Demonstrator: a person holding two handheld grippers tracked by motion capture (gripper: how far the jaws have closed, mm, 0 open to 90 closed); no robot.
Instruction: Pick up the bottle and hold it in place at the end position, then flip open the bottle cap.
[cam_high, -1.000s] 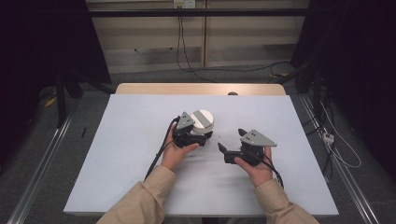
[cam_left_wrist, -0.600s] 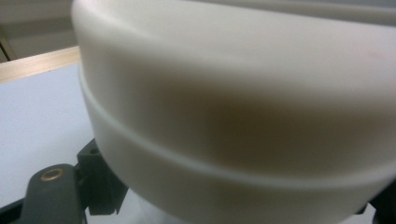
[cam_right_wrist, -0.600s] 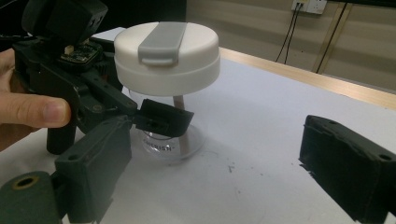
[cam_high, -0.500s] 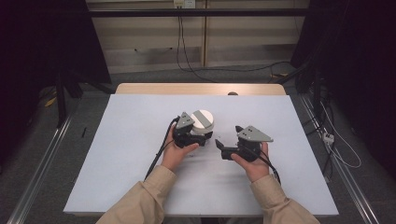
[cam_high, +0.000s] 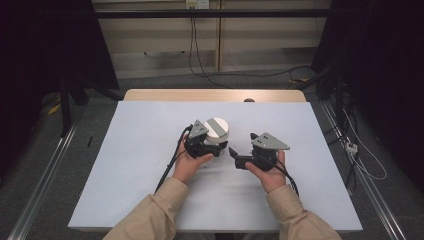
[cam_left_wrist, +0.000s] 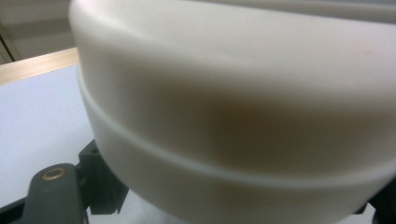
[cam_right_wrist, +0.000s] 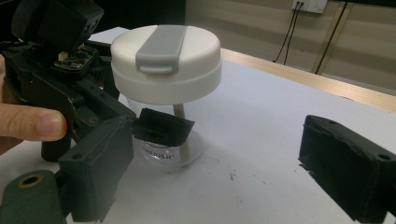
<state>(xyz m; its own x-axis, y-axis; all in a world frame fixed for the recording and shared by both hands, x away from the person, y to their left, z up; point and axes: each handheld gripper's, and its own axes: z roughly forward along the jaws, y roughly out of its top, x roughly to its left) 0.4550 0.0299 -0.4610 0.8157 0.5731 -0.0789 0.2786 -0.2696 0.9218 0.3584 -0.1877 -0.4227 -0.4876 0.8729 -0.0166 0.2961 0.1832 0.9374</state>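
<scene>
Left gripper (cam_high: 212, 148) clamped narrow on the clear cup (cam_right_wrist: 161, 151) beneath its white lid (cam_high: 217, 129); right gripper (cam_high: 239, 159) just beside the cup, jaws wide, holding nothing.

Noted a white lid (cam_right_wrist: 166, 70) with a grey flip tab (cam_right_wrist: 161, 43) atop a clear jar (cam_right_wrist: 163, 151) bearing white lettering, near the middle of a pale blue-grey table (cam_high: 140, 150) edged in light wood along its far side. Saw black bodies and grey three-cornered plates on the left gripper (cam_high: 212, 148) and the right gripper (cam_high: 240, 157). Found beige sleeves (cam_high: 150, 217) at the near edge.
</scene>
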